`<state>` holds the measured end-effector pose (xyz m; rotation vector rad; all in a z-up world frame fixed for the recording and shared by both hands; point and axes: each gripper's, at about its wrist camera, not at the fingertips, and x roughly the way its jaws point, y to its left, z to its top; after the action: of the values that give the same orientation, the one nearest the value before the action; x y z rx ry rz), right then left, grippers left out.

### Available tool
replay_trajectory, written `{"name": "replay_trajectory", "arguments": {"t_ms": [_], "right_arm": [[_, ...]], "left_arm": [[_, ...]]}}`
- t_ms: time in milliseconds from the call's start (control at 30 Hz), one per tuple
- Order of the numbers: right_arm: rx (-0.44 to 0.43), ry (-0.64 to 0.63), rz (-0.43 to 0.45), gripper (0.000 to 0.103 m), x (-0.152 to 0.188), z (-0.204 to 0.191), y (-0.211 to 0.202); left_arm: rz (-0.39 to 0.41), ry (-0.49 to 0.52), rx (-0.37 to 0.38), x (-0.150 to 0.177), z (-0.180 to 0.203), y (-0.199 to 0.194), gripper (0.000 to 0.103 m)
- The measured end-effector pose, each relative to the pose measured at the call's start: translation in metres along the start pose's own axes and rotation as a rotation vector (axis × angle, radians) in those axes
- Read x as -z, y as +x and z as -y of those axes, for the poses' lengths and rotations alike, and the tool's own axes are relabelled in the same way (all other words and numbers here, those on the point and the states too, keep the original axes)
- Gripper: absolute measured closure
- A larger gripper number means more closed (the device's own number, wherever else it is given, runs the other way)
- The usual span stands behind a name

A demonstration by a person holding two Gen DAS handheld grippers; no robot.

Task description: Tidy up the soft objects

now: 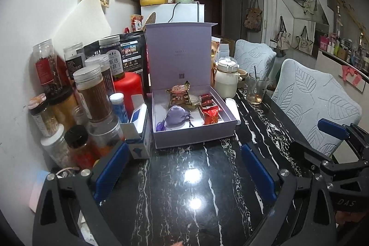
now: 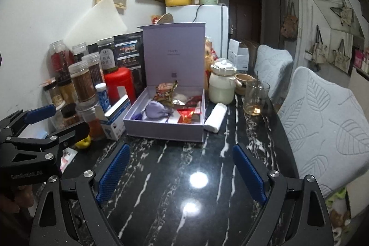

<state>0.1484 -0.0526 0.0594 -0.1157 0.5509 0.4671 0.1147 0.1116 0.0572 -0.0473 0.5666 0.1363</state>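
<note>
Left wrist: lavender box (image 1: pixel 196 137) with purple pouch (image 1: pixel 176 115).

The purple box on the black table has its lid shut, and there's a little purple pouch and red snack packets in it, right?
Not quite. The purple box has its lid standing open, upright at the back, as the right wrist view shows. The rest holds: it sits on the black table, with a little purple pouch and red snack packets inside.

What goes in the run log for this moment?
left gripper: open, empty | right gripper: open, empty | pouch: in box
</note>
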Motion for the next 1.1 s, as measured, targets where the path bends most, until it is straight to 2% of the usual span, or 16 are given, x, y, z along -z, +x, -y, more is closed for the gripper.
{"name": "replay_trajectory", "arguments": {"t_ms": [667, 1100], "right_arm": [[0.014, 0.007, -0.027, 0.012, 0.003, 0.006, 0.01], [0.023, 0.005, -0.048, 0.012, 0.007, 0.009, 0.014]], "left_arm": [[-0.033, 0.005, 0.004, 0.0, 0.003, 0.013, 0.004], [-0.037, -0.007, 0.041, 0.001, 0.005, 0.014, 0.004]]}}
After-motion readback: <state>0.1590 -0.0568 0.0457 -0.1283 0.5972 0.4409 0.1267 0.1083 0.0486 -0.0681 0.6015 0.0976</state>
